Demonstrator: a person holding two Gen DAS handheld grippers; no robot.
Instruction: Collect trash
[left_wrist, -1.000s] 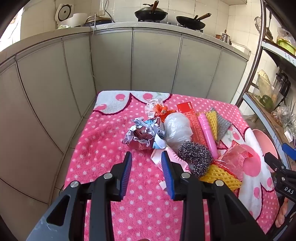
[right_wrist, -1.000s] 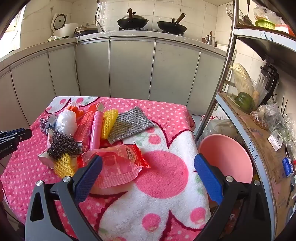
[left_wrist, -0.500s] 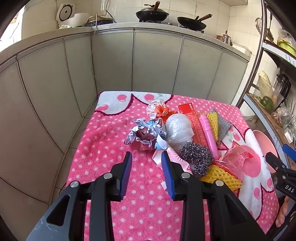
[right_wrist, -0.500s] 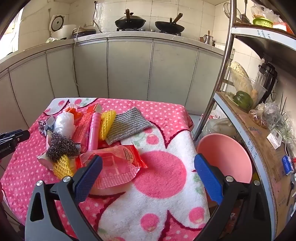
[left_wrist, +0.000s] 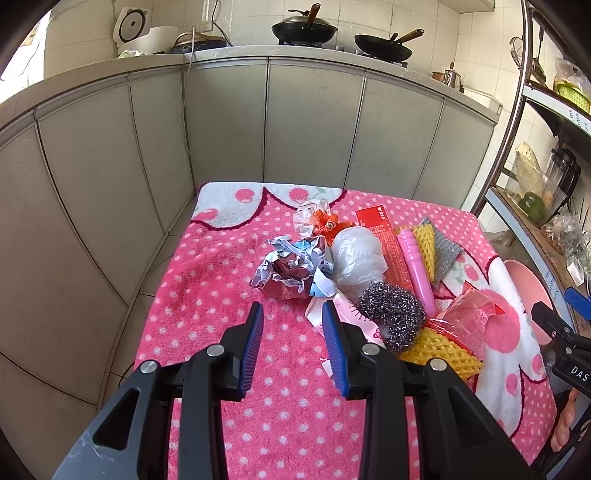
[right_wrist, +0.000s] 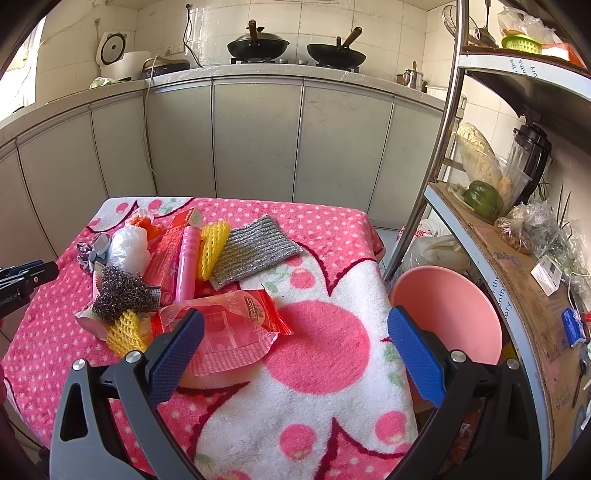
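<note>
Kitchen cabinets in pale grey curve behind a table draped in a pink polka-dot blanket, where a heap of trash sits toward the far side. At the left of the heap lies a crumpled paper wad, touching a white plastic bag; just behind them is an orange-and-clear wrapper. A steel wool scourer rests against a yellow foam net, with a red box, a pink tube, a second yellow foam net and a grey scrubbing cloth lined up side by side beyond. A red snack wrapper lies nearest the right gripper.

The left gripper hovers above the blanket just short of the paper wad, its blue-padded fingers parted by a narrow gap and holding nothing. The right gripper hangs over the blanket's white flower pattern with its fingers spread wide (also empty). A pink basin stands off the table's right edge, beside a metal shelf rack.
</note>
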